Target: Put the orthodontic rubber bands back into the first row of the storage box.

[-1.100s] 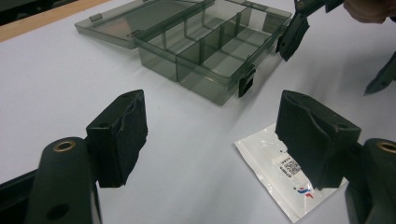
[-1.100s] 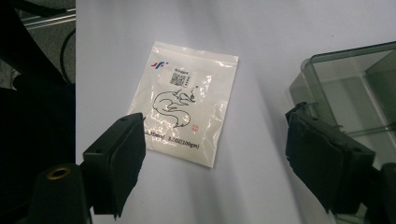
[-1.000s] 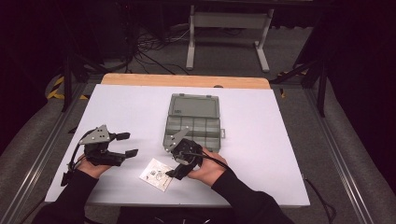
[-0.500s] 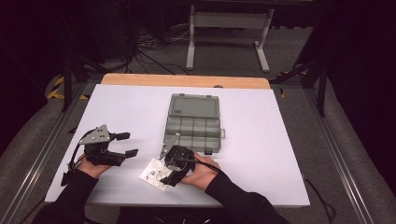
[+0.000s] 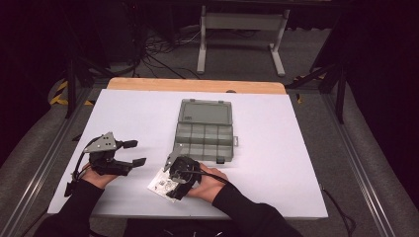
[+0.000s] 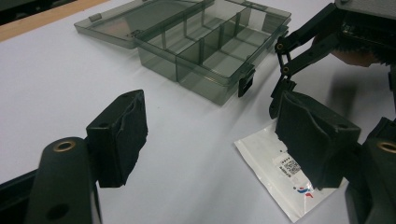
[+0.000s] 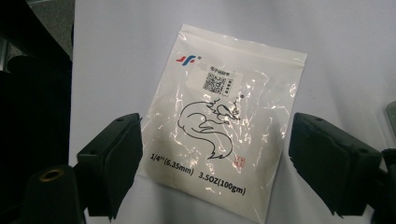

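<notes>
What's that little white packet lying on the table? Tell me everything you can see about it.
The packet is a small, flat, glossy plastic bag, whitish and translucent, with a sealed strip along its top. It bears a red and blue logo, a sticker with a square code, a black line drawing of a dragon, a small red stamp, and the text 1/4'' (6.35mm) 3.5OZ(100gm). It lies flat on the white table, near the front edge, in front of the grey compartment box. The right gripper hangs over it, jaws open either side, not pressing.

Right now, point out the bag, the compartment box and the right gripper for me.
bag (image 7: 219, 140), right gripper view, middle of the printed face.
compartment box (image 5: 205, 136), high view, divider grid of the open tray.
right gripper (image 7: 215, 163), right gripper view, midway between the open jaws, above the bag.
</notes>
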`<state>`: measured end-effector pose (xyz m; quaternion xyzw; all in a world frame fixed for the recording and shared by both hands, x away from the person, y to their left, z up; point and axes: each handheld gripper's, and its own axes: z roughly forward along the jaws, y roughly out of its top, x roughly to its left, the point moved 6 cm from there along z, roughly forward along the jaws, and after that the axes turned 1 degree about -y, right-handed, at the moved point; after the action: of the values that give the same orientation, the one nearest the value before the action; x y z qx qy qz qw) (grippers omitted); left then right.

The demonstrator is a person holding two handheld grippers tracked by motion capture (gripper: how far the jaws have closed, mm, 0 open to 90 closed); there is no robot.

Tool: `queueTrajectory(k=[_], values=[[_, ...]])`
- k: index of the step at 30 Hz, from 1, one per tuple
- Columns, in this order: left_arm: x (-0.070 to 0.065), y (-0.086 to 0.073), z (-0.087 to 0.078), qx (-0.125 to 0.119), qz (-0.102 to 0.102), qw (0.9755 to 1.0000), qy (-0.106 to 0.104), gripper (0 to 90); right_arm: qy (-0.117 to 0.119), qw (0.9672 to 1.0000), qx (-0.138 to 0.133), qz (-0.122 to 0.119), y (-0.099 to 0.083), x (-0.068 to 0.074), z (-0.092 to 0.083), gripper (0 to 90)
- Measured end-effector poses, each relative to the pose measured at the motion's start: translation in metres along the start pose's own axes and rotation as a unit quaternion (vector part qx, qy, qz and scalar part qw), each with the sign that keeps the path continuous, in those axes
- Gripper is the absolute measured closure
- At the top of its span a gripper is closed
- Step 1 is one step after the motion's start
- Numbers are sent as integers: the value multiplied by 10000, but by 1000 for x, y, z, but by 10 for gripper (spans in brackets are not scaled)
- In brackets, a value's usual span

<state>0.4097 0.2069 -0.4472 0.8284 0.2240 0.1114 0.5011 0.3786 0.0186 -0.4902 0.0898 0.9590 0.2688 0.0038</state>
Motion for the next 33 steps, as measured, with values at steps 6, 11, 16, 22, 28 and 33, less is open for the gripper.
queueTrajectory(k=[6,11,16,22,28,33], values=[[0,0,0,5,-27,10000,-6,255,-17,10000,40,65,-1,0,2,185],[0,0,0,5,-23,10000,-7,255,-48,9999,116,27,-2,1,6,203],[-1,0,1,15,-18,10000,-13,255,-152,9997,154,-77,-3,2,6,240],[-1,0,1,29,-13,10000,-22,255,-183,9996,149,-155,-2,6,5,317],[-1,0,1,35,-14,10000,-26,255,-167,9995,123,-221,-3,9,4,451],[-1,0,1,37,-12,10000,-27,256,-46,9996,125,-255,-3,13,2,596]])
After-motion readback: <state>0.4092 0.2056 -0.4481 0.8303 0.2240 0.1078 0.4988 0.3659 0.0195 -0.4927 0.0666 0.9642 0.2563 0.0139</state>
